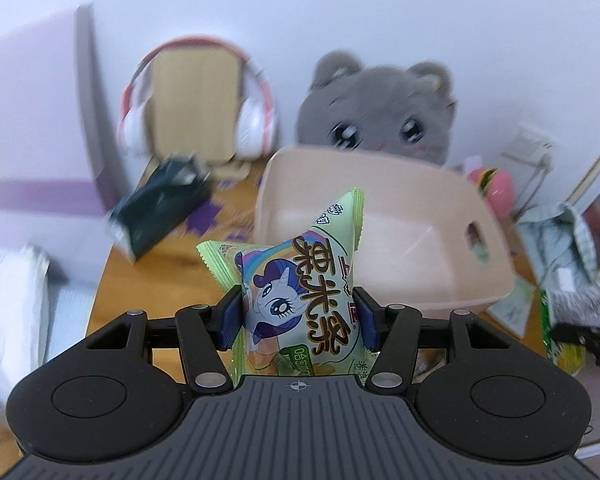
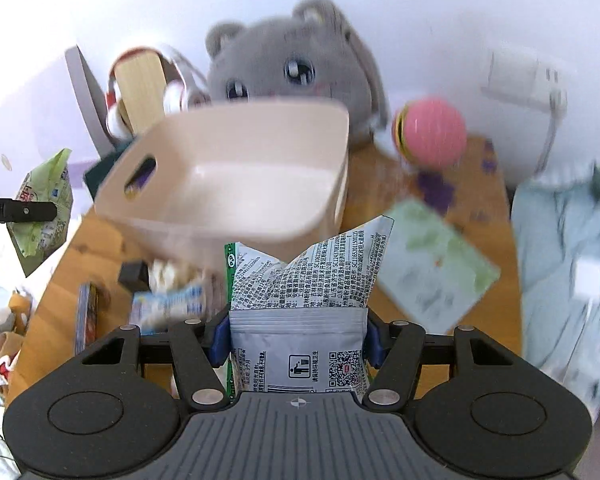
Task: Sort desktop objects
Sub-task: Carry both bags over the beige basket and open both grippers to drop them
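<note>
Clearly, a green snack bag [image 1: 296,300] with a cartoon pony is pinched between the blue pads of the left gripper [image 1: 296,316], its top corner standing up past the fingertips. A silver snack bag [image 2: 300,320], printed side showing, is clamped likewise in the right gripper [image 2: 298,330]. Both bags are held above the wooden desk [image 2: 364,172], just short of the near wall of a beige bin [image 1: 380,232]. A grey plush cat [image 1: 380,108] is seen behind the bin at the desk's far edge.
</note>
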The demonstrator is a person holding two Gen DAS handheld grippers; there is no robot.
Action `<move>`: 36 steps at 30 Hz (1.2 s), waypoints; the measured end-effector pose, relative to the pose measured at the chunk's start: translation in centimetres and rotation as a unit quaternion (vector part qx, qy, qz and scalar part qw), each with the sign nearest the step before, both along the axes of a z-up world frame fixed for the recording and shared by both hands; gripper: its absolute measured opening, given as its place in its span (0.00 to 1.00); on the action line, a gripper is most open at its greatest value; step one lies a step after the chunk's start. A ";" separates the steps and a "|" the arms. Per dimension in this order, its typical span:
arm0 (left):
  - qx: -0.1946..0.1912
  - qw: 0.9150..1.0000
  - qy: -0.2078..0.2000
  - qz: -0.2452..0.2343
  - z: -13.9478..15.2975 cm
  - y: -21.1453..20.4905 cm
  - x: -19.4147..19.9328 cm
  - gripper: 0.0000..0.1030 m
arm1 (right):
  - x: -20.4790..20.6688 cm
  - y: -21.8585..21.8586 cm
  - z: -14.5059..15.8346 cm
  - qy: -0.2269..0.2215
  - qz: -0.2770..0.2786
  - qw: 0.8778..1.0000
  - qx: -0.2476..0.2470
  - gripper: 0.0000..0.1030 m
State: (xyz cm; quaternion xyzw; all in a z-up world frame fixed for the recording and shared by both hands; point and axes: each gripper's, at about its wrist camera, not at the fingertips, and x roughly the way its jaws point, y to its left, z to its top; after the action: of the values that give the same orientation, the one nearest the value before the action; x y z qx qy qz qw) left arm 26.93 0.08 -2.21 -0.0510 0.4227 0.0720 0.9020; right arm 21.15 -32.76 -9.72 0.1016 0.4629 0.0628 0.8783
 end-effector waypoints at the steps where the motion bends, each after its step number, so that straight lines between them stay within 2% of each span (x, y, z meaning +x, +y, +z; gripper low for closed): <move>1: 0.001 1.000 -0.004 -0.009 0.4 -0.4 0.6 0.56 | 0.5 -0.1 0.6 -0.008 0.002 1.000 -0.004 0.56; 7: 0.010 0.999 -0.020 -0.045 2.2 -1.6 4.2 0.56 | 4.5 -0.1 4.1 -0.053 0.008 0.998 -0.013 0.56; 15: 0.025 0.998 -0.017 -0.057 1.5 -1.9 9.4 0.56 | 10.0 1.0 5.6 -0.074 0.000 0.997 -0.001 0.56; 23: 0.057 0.997 0.017 -0.053 -1.9 -2.4 13.0 0.56 | 14.1 2.8 1.5 -0.028 0.000 1.000 -0.007 0.57; 30: 0.055 0.995 0.072 -0.044 -6.0 -1.7 15.0 0.58 | 16.3 4.2 -2.1 0.024 0.001 0.999 -0.021 0.57; 32: 0.056 0.994 0.082 -0.045 -6.9 -1.7 15.2 0.59 | 16.6 4.8 -3.0 0.039 0.007 0.999 -0.029 0.58; 36: 0.042 0.994 0.094 -0.047 -7.9 -1.7 15.0 0.62 | 16.7 5.9 -4.5 0.061 0.019 0.997 -0.045 0.69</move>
State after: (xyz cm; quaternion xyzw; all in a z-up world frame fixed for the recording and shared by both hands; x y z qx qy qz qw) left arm 41.88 -1.66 -10.15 0.0140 0.5038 0.0515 0.8622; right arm 37.80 -26.86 -14.23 0.0572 0.5201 0.0525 0.8506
